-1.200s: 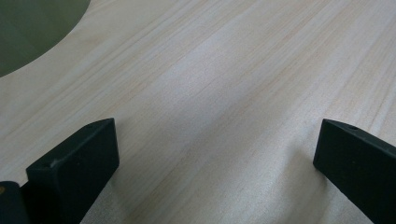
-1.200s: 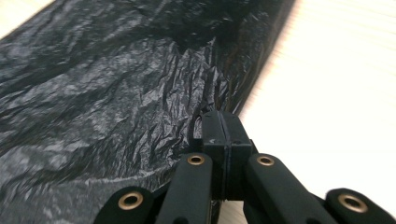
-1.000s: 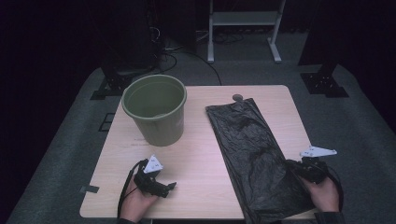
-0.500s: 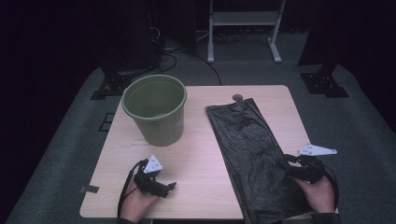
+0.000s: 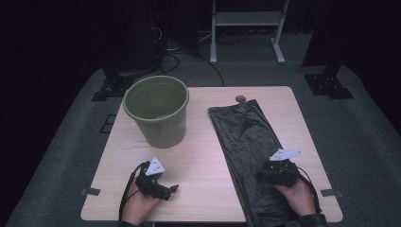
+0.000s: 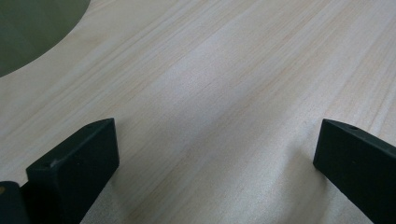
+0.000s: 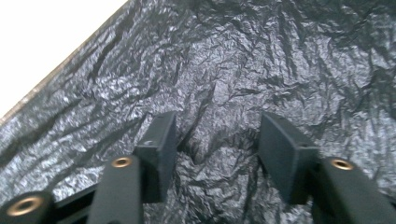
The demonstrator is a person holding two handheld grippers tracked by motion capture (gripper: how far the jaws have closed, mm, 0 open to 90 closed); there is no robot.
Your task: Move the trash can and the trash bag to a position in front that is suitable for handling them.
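Since the earlier frame the right gripper has shifted leftward from the right edge of the table onto the black plastic bag, and its jaws have just been opening. They now stand partly apart over the crinkled film; in the right gripper view a raised crease of the bag sits between them, but the pads do not press on it. The right hand grips the tool from the near edge.

The bag lies flat on the right half of the table, running from its far edge to its near edge, and well apart from the olive-green bucket, which stands upright at the far left.

The left gripper rests in place near the front left of the table, held by the left hand. Its jaws stand wide apart over bare wood, with nothing held.
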